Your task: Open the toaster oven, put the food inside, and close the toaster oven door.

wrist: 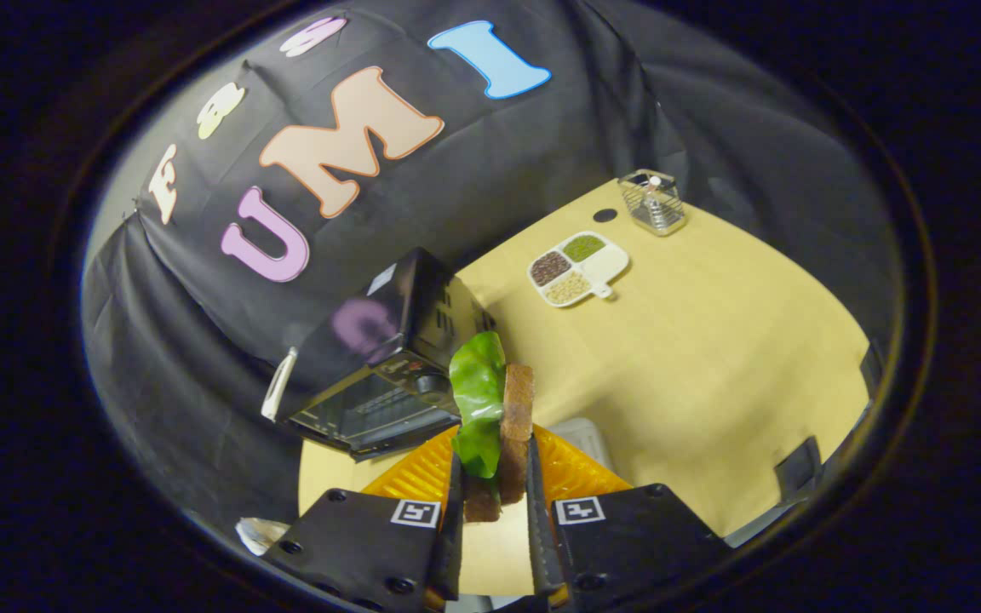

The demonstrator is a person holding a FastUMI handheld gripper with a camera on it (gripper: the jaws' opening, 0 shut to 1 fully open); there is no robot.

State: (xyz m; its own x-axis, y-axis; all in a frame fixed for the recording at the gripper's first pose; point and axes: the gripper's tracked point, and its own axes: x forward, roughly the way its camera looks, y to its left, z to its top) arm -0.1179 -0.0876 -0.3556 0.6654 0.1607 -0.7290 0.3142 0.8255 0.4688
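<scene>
My gripper (495, 489) is shut on a sandwich (514, 426) of brown bread with a green lettuce leaf (478, 387), held upright on its edge between both fingers and lifted above the table. Beyond it stands the black toaster oven (388, 366), seen tilted, with its glass door (363, 417) and a pale handle (278, 385) at the door's edge. I cannot tell for sure whether the door is open. Beneath the sandwich lies an orange ribbed tray (422, 472).
The tan table (712, 358) stretches beyond the fingers. On it sit a white divided dish (618, 266) with grains, a clear wire-like box (652, 202) farther back, and a small dark round hole (605, 215). Black cloth walls close the booth behind.
</scene>
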